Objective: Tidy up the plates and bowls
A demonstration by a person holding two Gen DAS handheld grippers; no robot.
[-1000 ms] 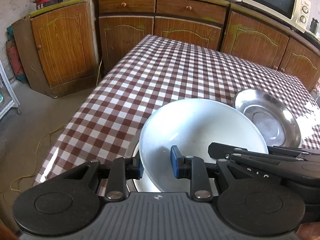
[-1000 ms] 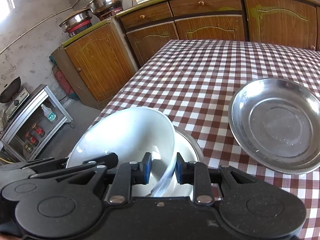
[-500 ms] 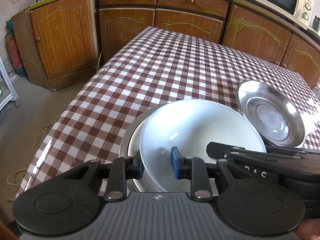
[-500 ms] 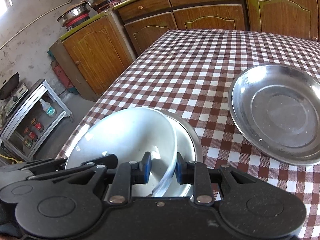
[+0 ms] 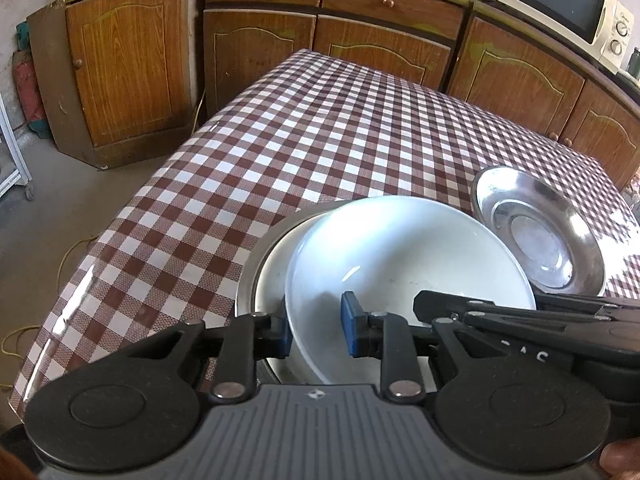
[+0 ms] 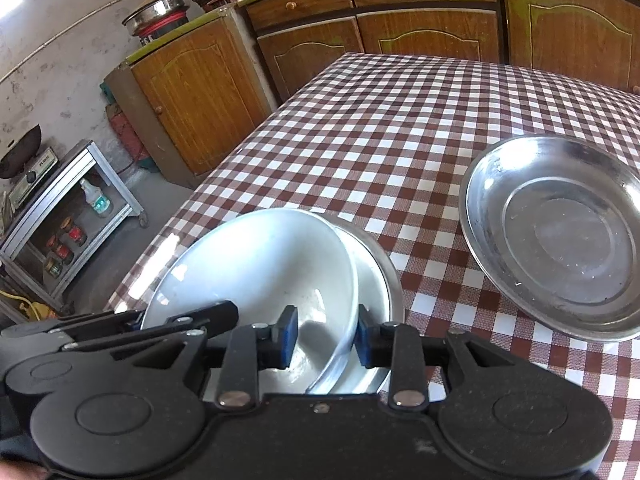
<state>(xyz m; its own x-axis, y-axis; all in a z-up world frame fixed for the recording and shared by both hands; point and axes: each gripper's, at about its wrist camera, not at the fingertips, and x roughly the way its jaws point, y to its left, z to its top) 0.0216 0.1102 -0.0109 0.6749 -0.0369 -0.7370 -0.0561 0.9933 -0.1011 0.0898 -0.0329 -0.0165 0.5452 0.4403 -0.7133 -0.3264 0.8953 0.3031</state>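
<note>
A white bowl (image 5: 400, 264) rests tilted inside another white bowl (image 5: 274, 276), which sits in a steel bowl (image 5: 250, 268) near the table's front edge. My left gripper (image 5: 316, 332) is shut on the top bowl's near-left rim. My right gripper (image 6: 326, 336) straddles the bowl's (image 6: 256, 272) right rim; its jaws are opening and the left pad (image 6: 289, 336) stands clear of the rim. The lower white bowl (image 6: 374, 284) and the steel rim (image 6: 396, 284) show beside it. Each gripper's black arm shows in the other's view.
A shallow steel plate (image 5: 540, 240) (image 6: 560, 236) lies to the right of the stack on the checked tablecloth (image 5: 320, 140). Wooden cabinets (image 5: 380, 40) and a microwave (image 5: 560, 4) stand behind. The table's left edge drops to the floor; a metal rack (image 6: 60, 220) stands there.
The right gripper's pads have spread apart off the rim. The white bowl has settled lower into the stack, and more of the lower bowls shows.
</note>
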